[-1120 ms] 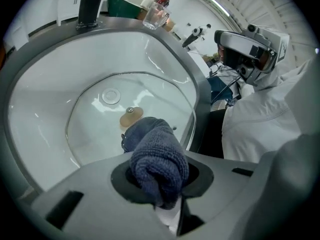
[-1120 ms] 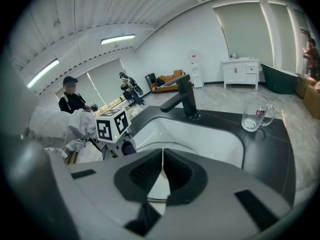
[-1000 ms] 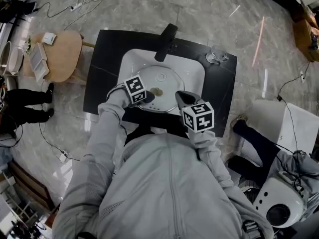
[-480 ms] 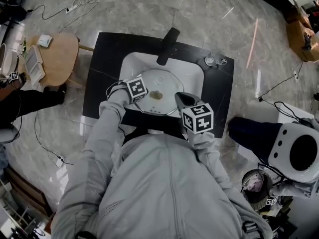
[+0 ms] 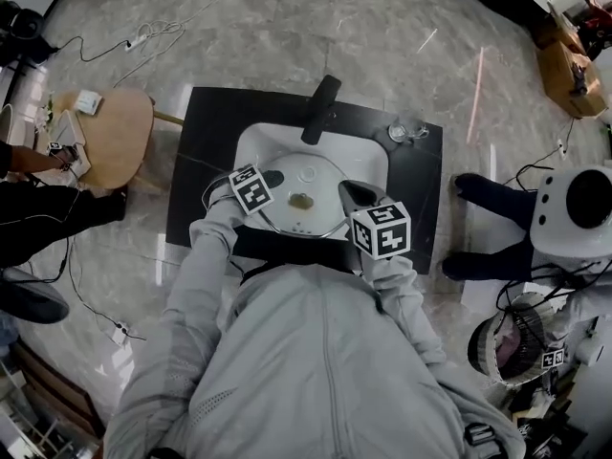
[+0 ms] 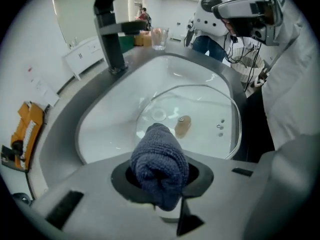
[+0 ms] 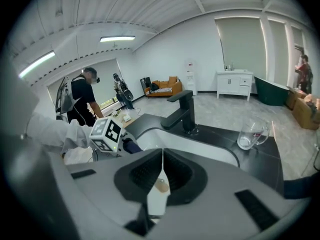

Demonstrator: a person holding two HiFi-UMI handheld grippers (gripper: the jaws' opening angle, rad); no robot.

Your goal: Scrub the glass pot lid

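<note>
The glass pot lid (image 5: 311,220) with a brown knob (image 5: 299,200) lies in the white sink (image 5: 368,161). My left gripper (image 5: 271,179) hovers over the lid's left side, shut on a rolled dark blue cloth (image 6: 159,164). In the left gripper view the cloth's tip points at the lid (image 6: 210,114), just left of the knob (image 6: 183,126). My right gripper (image 5: 350,192) is at the lid's right rim, over the sink's near right corner. In the right gripper view its jaws (image 7: 161,176) are shut with nothing between them, and it faces the left gripper's marker cube (image 7: 106,134).
A black faucet (image 5: 320,108) stands at the back of the sink on a black counter (image 5: 196,161). A glass mug (image 5: 405,129) sits at the counter's back right. A round wooden table (image 5: 115,127) and cables lie left. People stand at the right and left.
My left gripper with the cloth has slid a little to the left, away from the knob. The right gripper has barely moved. The bystander on the right has shifted.
</note>
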